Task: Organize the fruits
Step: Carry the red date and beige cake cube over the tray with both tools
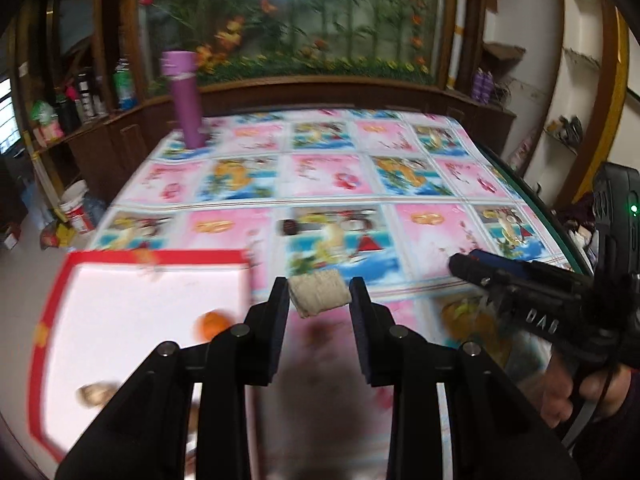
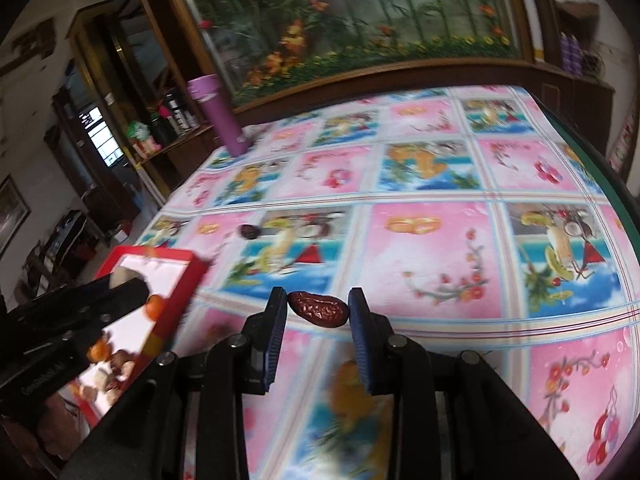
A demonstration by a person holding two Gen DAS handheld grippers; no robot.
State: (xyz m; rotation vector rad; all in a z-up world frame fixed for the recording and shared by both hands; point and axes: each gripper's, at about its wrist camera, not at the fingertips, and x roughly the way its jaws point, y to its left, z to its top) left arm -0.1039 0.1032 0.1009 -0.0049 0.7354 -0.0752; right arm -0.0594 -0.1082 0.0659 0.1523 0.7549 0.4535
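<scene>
Wrinkled dark-red date sits clamped in your right gripper jaws; your left gripper jaws pinch a pale ribbed chunk beside the red-rimmed white tray; another dark date lies ahead on the table.

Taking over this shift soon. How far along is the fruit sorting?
Partly done: the red box already holds an orange and other pieces. In hand: the left gripper carries a pale chunk, the right gripper a red date. Left: boxing both, plus one dark fruit on the tablecloth.
</scene>
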